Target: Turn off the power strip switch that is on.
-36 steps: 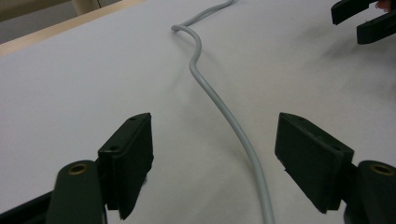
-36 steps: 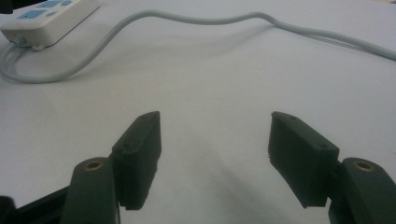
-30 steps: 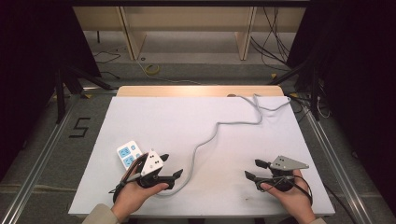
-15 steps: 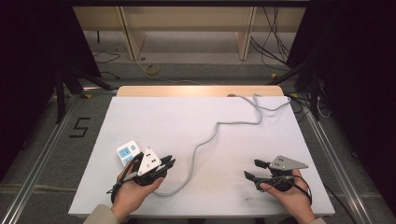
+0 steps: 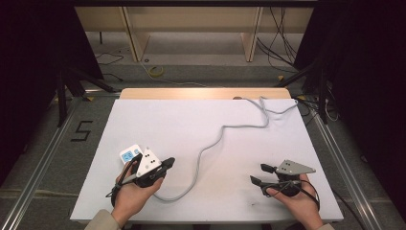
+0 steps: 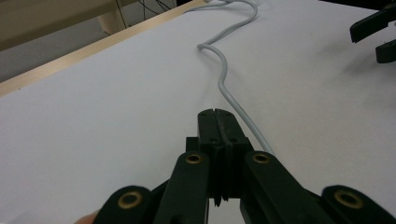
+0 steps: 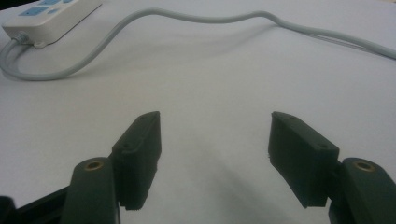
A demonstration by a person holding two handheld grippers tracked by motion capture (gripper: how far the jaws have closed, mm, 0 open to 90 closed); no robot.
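On the white worktop [image 5: 191,124], seen from the high view, a white power strip [image 5: 129,155] lies near the front left corner, and its grey cable [image 5: 218,136] snakes from there across to the far right corner. The left gripper [image 5: 165,164] sits just beside the strip, its jaws having just closed together with nothing between them (the cable runs close past its tip). The right gripper [image 5: 261,175] rests well apart on the right side, jaws spread and empty.

Along the left gripper view, the left gripper [image 6: 217,122] shows its two black jaws pressed flat against each other, and the cable [image 6: 224,77] passes just to their right, winding away over the worktop [image 6: 93,107].

Along the right gripper view, the right gripper [image 7: 215,140] holds its jaws wide with bare worktop [image 7: 210,84] between them; the power strip [image 7: 51,18] lies at the far upper left, its cable [image 7: 196,18] curving across the top.
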